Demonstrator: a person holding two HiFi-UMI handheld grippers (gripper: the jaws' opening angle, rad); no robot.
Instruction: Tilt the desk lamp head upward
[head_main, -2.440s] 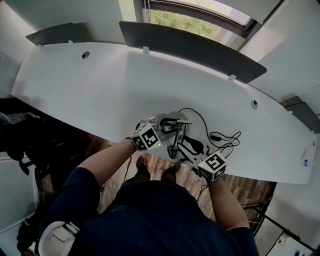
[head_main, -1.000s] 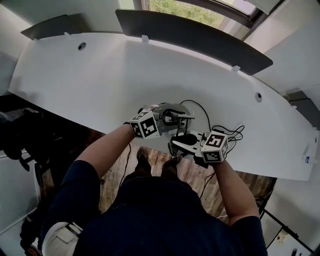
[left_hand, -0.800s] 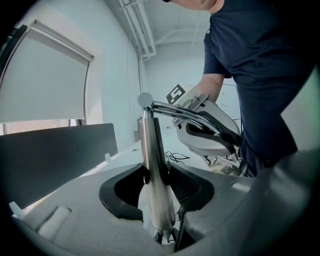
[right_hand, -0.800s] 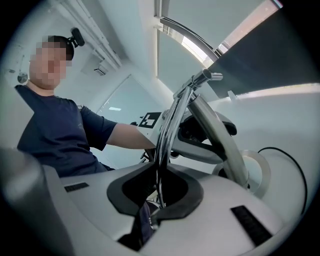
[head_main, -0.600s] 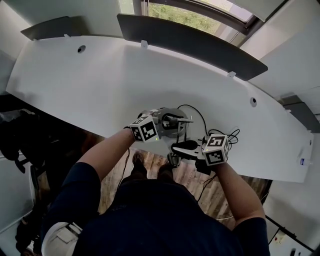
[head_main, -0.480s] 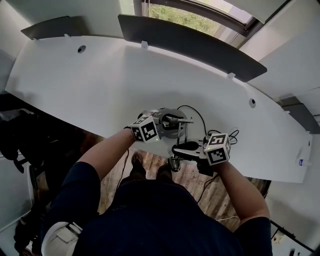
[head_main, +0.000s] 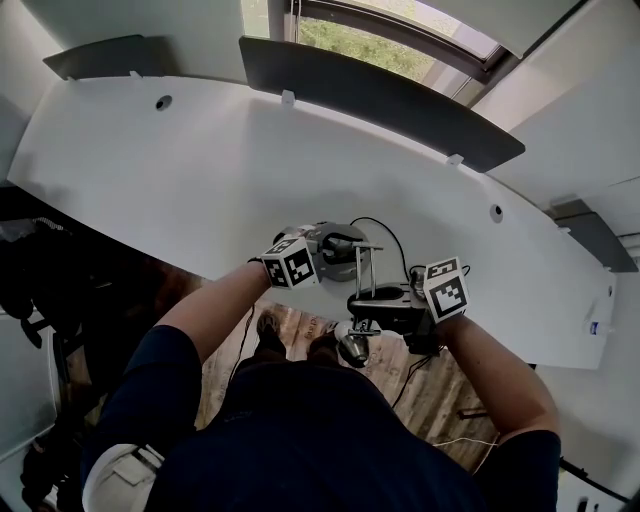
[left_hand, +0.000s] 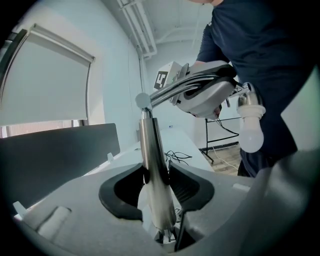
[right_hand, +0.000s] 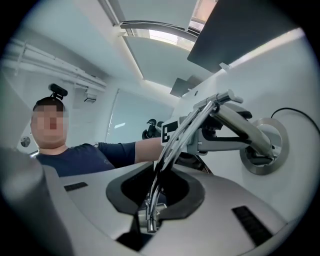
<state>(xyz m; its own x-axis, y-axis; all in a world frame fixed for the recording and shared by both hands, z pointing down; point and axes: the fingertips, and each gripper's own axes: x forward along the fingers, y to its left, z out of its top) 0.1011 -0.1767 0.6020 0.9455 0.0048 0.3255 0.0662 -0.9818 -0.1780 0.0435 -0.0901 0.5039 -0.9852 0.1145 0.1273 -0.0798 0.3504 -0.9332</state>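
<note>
L gripper (left_hand: 156, 175) clamped on desk lamp post (left_hand: 149, 150), forearm in from lower-left, pointing slightly down. R gripper (right_hand: 156, 185) aimed across toward L, nipping thin arm rods (right_hand: 185, 130); jaws just been easing open, rods btwn them. Lamp head (left_hand: 202, 97) w/ bulb (left_hand: 250, 135) hangs past desk (head_main: 200, 170) front edge.

The left gripper (left_hand: 156, 175) clamps the lamp's upright metal post (left_hand: 149, 140). The thin upper arm (left_hand: 166, 92) slants right toward the bulb (left_hand: 251, 134).
</note>
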